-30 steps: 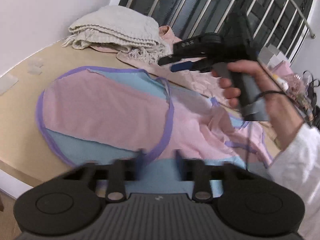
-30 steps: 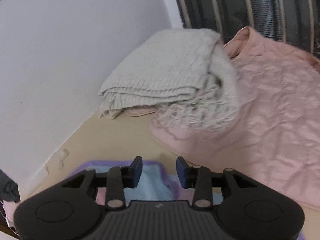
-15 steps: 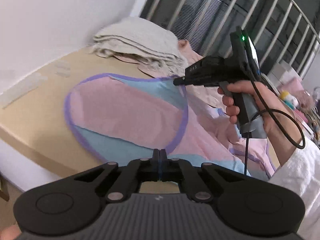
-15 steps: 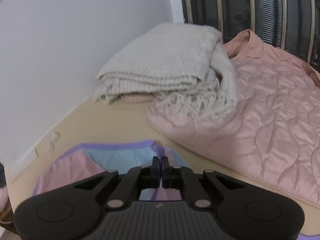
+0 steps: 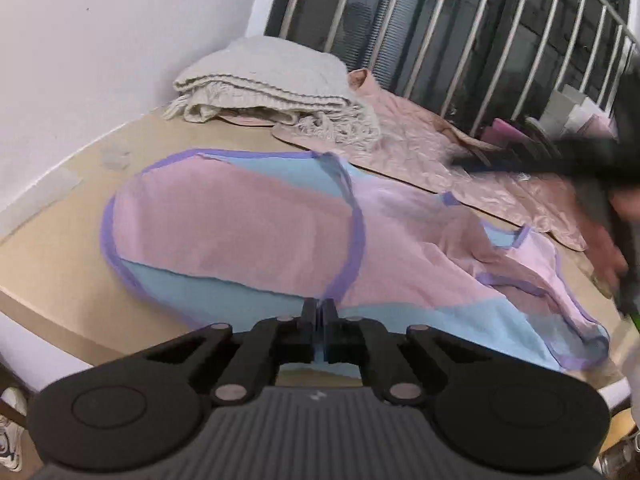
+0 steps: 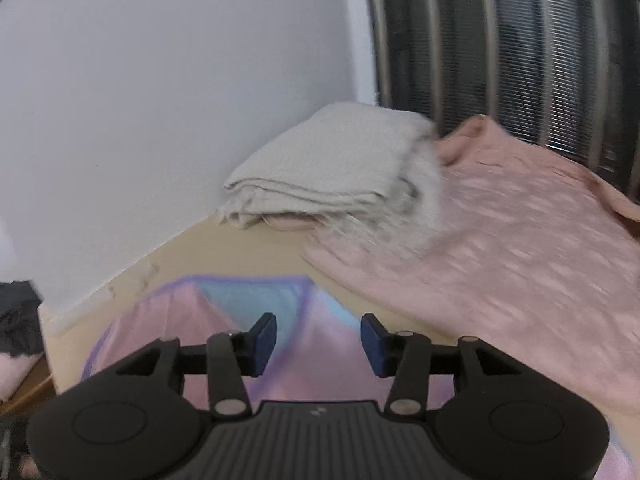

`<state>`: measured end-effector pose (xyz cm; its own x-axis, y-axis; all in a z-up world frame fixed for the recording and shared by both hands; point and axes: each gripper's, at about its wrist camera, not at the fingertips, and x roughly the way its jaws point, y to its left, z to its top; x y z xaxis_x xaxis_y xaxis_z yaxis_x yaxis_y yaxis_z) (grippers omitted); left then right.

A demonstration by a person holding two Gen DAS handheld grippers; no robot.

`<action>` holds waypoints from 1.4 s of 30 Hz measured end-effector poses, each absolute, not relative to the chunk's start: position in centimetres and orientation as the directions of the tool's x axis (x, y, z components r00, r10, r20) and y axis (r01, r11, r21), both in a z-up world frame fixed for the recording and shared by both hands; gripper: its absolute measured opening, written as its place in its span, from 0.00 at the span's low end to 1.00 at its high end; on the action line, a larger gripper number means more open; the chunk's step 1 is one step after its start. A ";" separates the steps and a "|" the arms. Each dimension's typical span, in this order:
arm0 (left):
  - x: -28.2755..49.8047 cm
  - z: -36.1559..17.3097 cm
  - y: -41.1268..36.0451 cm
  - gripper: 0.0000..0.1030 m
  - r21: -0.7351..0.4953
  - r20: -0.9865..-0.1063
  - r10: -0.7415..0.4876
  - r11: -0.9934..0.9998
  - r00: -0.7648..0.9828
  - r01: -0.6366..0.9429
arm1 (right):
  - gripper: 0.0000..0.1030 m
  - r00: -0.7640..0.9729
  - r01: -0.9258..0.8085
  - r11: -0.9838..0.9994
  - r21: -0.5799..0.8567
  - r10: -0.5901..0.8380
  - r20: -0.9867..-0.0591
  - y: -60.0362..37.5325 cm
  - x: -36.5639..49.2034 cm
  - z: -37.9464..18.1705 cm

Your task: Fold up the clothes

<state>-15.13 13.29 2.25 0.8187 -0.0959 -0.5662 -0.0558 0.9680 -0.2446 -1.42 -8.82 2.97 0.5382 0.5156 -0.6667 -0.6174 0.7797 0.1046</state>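
While a pink and light-blue garment (image 5: pixel 256 232) with purple trim lies spread across a tan tabletop (image 5: pixel 72 264), the left gripper (image 5: pixel 319 314) sits low at the garment's near edge. Its two fingers are pressed together, and a sliver of blue cloth shows between them, though whether they truly pinch the fabric is hard to tell. One end of the garment is folded over, forming a rounded flap edged by a purple band that curves across the middle.

Toward the far side of the table, a folded cream knitted blanket (image 5: pixel 268 84) with a fringe rests against a white wall (image 5: pixel 100 40), partly on top of a quilted pink cover (image 5: pixel 448 164) that spreads to the right. Metal railings (image 5: pixel 460 20) stand behind.

At the right edge of the left wrist view, a blurred hand (image 5: pixel 612 236) holds the other dark tool.

From the right wrist view, the right gripper (image 6: pixel 319 340) hovers above the garment's folded end, its blue-padded fingers (image 6: pixel 266 338) set wide apart with nothing between them. Beyond it lie the blanket and pink cover, both smeared by motion blur.
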 end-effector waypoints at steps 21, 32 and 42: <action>-15.9 1.8 12.5 0.15 -0.129 -0.583 0.020 0.985 0.812 -0.116 | 0.05 0.641 -0.545 0.834 0.084 0.480 -0.600 -15.1 -5.9 1.2; -14.2 1.9 6.7 0.26 -0.103 -0.596 -0.086 0.994 0.798 0.030 | 0.07 0.660 -0.544 0.839 0.009 0.434 -0.613 -15.8 -4.5 1.0; -14.7 1.9 7.2 0.26 -0.084 -0.601 -0.079 0.996 0.795 0.036 | 0.17 0.702 -0.380 0.909 0.168 0.402 -0.587 -21.8 -3.9 2.0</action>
